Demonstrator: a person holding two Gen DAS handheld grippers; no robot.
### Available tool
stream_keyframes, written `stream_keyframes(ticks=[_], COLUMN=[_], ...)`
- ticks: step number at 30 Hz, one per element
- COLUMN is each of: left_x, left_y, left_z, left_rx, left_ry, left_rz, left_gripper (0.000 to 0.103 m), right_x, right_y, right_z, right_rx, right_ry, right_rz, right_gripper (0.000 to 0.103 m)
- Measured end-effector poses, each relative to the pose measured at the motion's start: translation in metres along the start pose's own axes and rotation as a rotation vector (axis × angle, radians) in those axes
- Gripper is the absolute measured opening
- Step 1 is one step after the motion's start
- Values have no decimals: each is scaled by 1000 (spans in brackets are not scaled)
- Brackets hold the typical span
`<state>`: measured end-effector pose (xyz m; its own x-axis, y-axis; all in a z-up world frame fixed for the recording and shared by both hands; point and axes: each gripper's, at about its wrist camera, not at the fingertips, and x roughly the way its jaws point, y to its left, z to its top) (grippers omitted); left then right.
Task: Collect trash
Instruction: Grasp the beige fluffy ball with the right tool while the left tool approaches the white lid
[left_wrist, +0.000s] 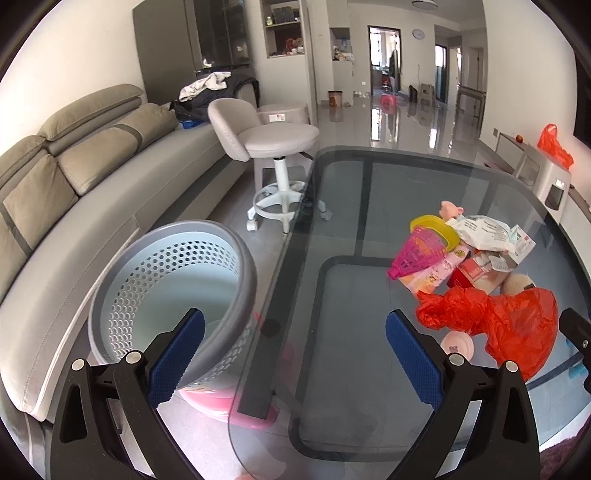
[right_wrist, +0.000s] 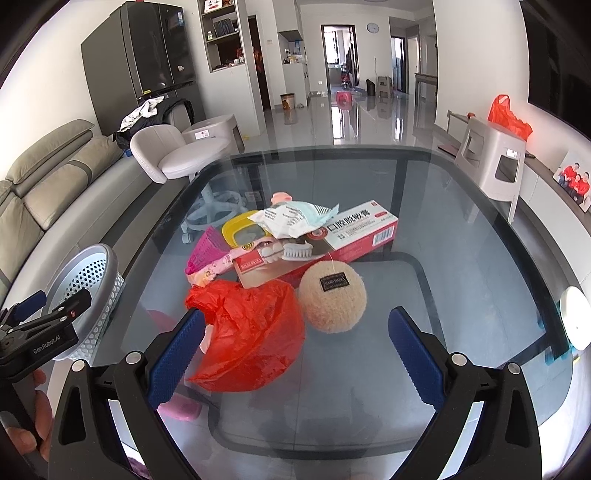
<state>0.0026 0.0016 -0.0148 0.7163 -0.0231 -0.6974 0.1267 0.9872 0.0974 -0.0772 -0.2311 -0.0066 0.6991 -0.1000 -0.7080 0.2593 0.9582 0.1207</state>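
A pile of trash lies on the glass table (right_wrist: 424, 206): a crumpled red plastic bag (right_wrist: 251, 332), a beige fuzzy ball (right_wrist: 332, 299), a red and white toothpaste box (right_wrist: 343, 236), a white wrapper (right_wrist: 291, 218), a pink mesh cone (right_wrist: 207, 251) and a yellow ring (right_wrist: 240, 229). My right gripper (right_wrist: 295, 350) is open and empty, just in front of the bag and ball. My left gripper (left_wrist: 295, 350) is open and empty over the table's left edge, between the grey perforated bin (left_wrist: 173, 291) and the red bag (left_wrist: 509, 325). The left gripper also shows in the right wrist view (right_wrist: 51, 310).
The bin stands on the floor left of the table, also in the right wrist view (right_wrist: 88, 280). A grey sofa (left_wrist: 74, 192) runs along the left. A grey swivel stool (left_wrist: 273, 147) stands beyond the table. A white stool (right_wrist: 495, 158) with an orange bag is at the right.
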Motion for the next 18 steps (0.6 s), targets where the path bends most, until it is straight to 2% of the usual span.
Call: stream_keyframes(ticks=[11, 18], left_x=[14, 24], left_y=[-33, -51], left_z=[-11, -16], left_rx=[66, 88], left_ry=[54, 78], left_rz=[-99, -121], left_gripper=[97, 97], right_x=[7, 13], right_y=[-22, -40], right_z=[-6, -7], right_rx=[28, 54], right_ry=[27, 32], right_rz=[-8, -32], right_gripper=[95, 95])
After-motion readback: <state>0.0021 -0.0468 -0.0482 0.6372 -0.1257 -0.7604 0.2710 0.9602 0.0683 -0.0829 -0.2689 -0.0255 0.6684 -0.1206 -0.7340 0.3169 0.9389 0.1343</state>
